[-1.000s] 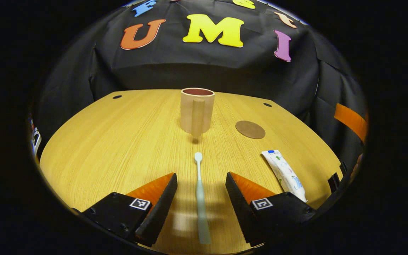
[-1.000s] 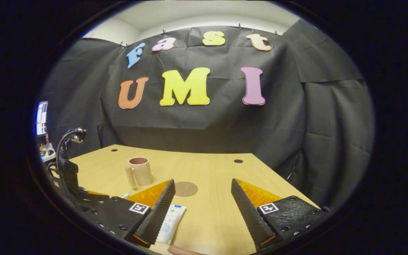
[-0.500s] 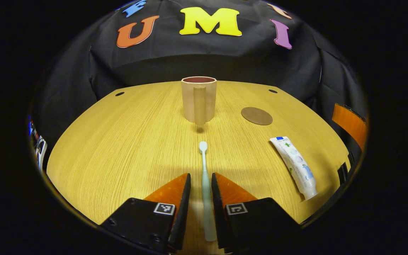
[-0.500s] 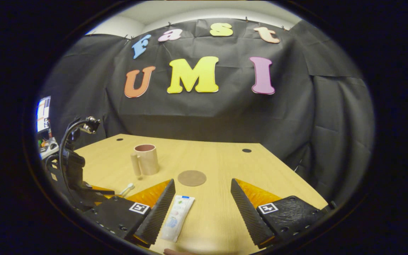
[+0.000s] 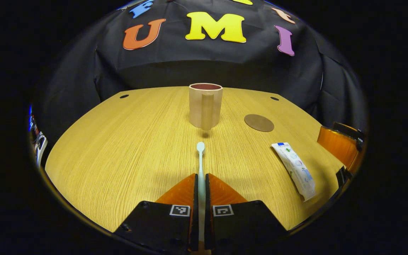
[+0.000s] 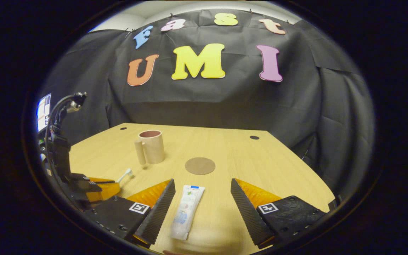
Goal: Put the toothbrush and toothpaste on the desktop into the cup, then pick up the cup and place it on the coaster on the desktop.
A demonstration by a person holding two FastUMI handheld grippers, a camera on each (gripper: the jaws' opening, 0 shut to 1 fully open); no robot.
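A pale green toothbrush point(image 5: 200, 159) lies head-forward toward the beige cup point(image 5: 205, 105), whose handle faces me. My left gripper point(image 5: 200, 177) is shut on the toothbrush handle, low over the wooden desktop point(image 5: 119, 148). In the right gripper view the same left gripper point(image 6: 99, 186) holds the toothbrush point(image 6: 125, 174) at the left. The white toothpaste tube point(image 6: 187, 210) lies flat between the open fingers of my right gripper point(image 6: 201, 186), nearer the left finger and untouched. The tube point(image 5: 294, 169) also shows right of the left gripper. A round brown coaster point(image 6: 200, 165) lies beyond it, right of the cup point(image 6: 151, 146).
Two small dark holes point(image 6: 254, 137) mark the desktop's far side. A stand with a curved cable point(image 6: 60, 117) and a screen point(image 6: 43, 110) are off the table's left edge. Black cloth closes off the back and right.
My left gripper has gone from open around the toothbrush handle to fully shut on it. My right gripper has moved forward over the toothpaste, still open.
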